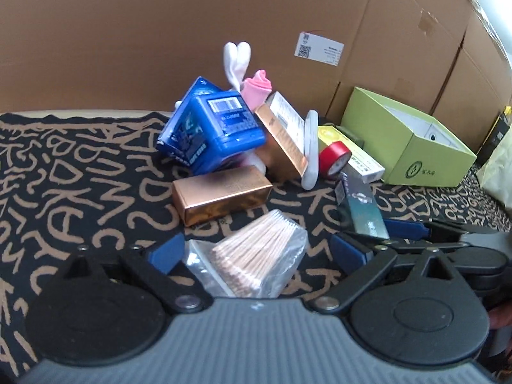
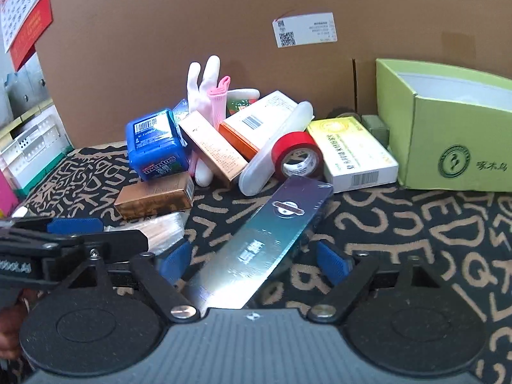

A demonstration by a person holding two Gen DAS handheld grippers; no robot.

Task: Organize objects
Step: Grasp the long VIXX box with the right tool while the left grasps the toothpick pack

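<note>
Before you: woven cloth point(image 2: 416, 224) on the table, matt and nubbly; long box point(image 2: 265, 243) in glossy shrink film (mirror-bright glare); copper carton point(image 1: 220, 193), metallic sheen; clear crinkled plastic bag point(image 1: 256, 262) of wooden sticks; blue plastic tub point(image 2: 156, 147), smooth; green paperboard box point(image 2: 454, 140), matt.

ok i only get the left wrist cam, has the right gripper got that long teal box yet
observer: not yet, the long teal box lies flat between the jaws of the right gripper, with a gap on each side
operator: what brand is the blue tub, its too blurry here
observer: the blue tub reads mentos on its front face
operator: anything beyond the left end of the pile
observer: a red calendar hangs at the upper left, beside the big cardboard
</note>
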